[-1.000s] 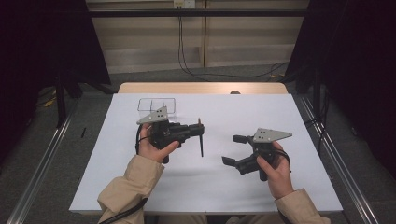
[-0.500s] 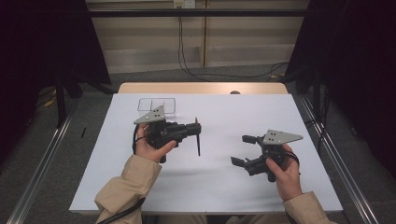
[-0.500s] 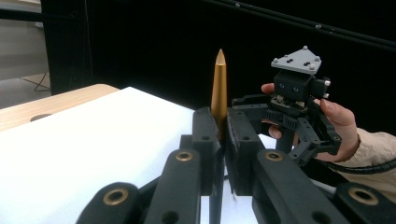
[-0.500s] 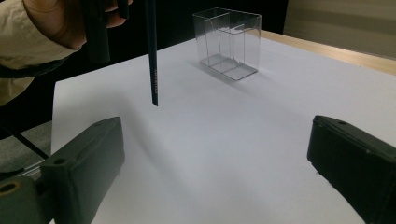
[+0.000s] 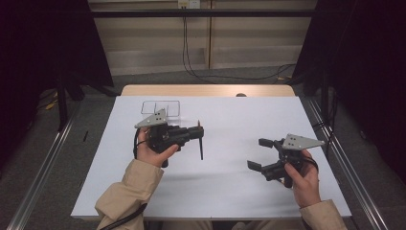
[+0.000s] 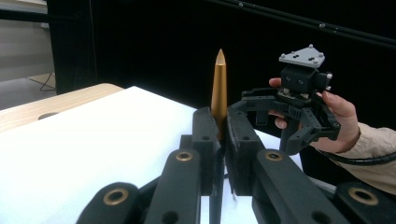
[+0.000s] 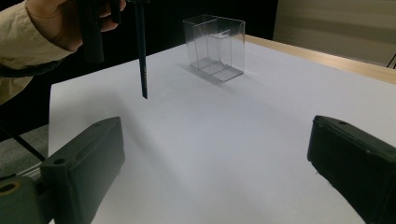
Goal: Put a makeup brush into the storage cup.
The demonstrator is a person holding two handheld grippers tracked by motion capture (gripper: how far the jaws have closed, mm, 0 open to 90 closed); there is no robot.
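My left gripper (image 5: 199, 132) is shut on a slim pen (image 5: 201, 148) and holds it upright over the white table. The pen's dark shaft hangs below the jaws, its lower end just above the surface. In the left gripper view the pen's gold tapered end (image 6: 219, 88) rises from between the closed jaws of the left gripper (image 6: 223, 125). In the right gripper view the dark shaft (image 7: 142, 65) hangs at the upper left. My right gripper (image 5: 258, 154) is held low at the table's right side, open, with nothing between its jaws (image 7: 215, 163).
A small clear plastic box (image 5: 161, 108) stands at the far left of the white table (image 5: 230, 191), behind the left gripper; it appears again in the right gripper view (image 7: 215, 46). A wooden edge (image 5: 206, 90) runs along the far side. Metal rails flank the table.
My right hand has drifted to the right and slightly toward the near edge, with its gripper still open. The left hand and the pen have stayed where they were.
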